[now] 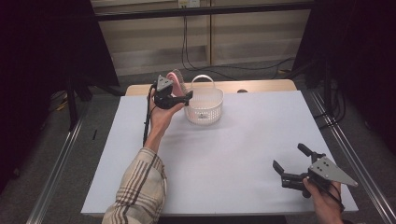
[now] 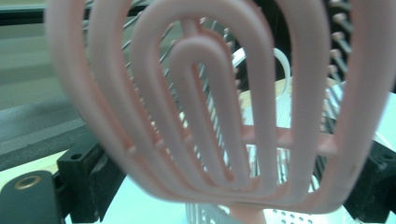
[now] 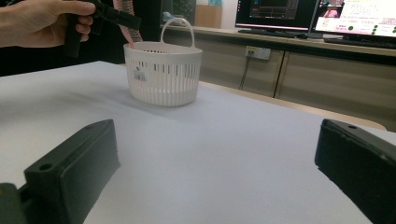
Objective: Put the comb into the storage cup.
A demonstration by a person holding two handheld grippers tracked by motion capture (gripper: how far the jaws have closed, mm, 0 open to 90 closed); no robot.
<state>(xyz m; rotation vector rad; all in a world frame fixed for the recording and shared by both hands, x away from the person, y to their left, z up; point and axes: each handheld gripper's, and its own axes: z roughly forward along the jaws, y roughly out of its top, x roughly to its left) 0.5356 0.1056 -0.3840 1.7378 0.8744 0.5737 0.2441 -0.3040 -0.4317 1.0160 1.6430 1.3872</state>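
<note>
One pink hairbrush (image 1: 176, 79) between the left tool's (image 1: 183, 96) spread jaws beside the white basket (image 1: 204, 108) (right tool (image 1: 289, 162) wide open, empty)

White-topped table (image 1: 243, 154) stood on grey floor (image 1: 100, 121), flanked by metal rails (image 1: 56, 168), black curtains (image 1: 42, 46) at both sides, pale wall cabinets (image 1: 154, 37) with dangling cables (image 1: 187, 51) behind, lit monitors (image 3: 317, 16) on a counter.

Your pink vented hairbrush (image 1: 176, 78) stands upright with its looped ribs facing you, raised just beside the rim of the white slatted basket (image 1: 204, 108), which sits with its handle up near the far edge of the surface (image 1: 233, 154).
</note>
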